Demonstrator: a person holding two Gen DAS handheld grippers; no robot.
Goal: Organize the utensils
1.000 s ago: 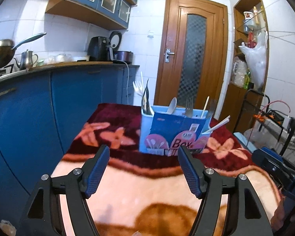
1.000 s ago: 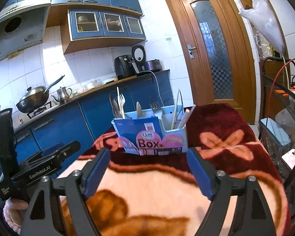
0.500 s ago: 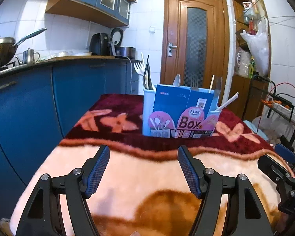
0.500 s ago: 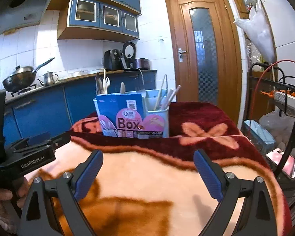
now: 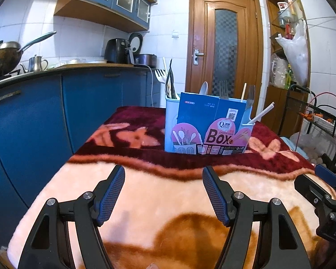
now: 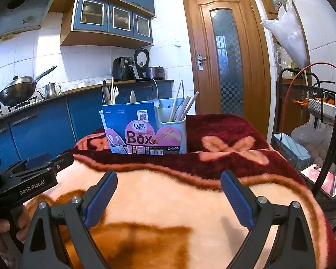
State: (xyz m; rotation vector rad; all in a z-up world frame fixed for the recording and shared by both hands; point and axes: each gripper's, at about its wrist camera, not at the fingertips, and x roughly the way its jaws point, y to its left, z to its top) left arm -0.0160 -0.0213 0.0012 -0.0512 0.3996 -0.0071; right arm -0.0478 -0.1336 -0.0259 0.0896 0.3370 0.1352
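a pale blue utensil holder (image 5: pixel 171 123) stands upright on the dark red far part of a plush flowered blanket (image 5: pixel 159 192) spread over a table in a blue-cupboarded kitchen; a printed card sleeve reading "chopsticks box" (image 5: pixel 210 127) wraps its near face; forks (image 5: pixel 223 89), a white spoon (image 5: pixel 203 88) and chopsticks (image 6: pixel 187 106) stick up out of its compartments, the chopsticks leaning in the right-hand one; the left gripper (image 5: pixel 163 192) hovers low over the peach near part of the blanket, its blue-padded fingers (image 5: pixel 110 195) spread wide with nothing between them, well short of the holder; the right gripper (image 6: pixel 168 197) hangs alongside over the same cloth, its jaws likewise wide apart and empty; in the right wrist view a person's hand (image 6: pixel 2 228) clasps the handle of the left gripper at the lower left edge; behind, a wok (image 6: pixel 16 90) and a kettle (image 6: pixel 50 90) sit on the counter near a closed wooden door (image 6: pixel 226 56).
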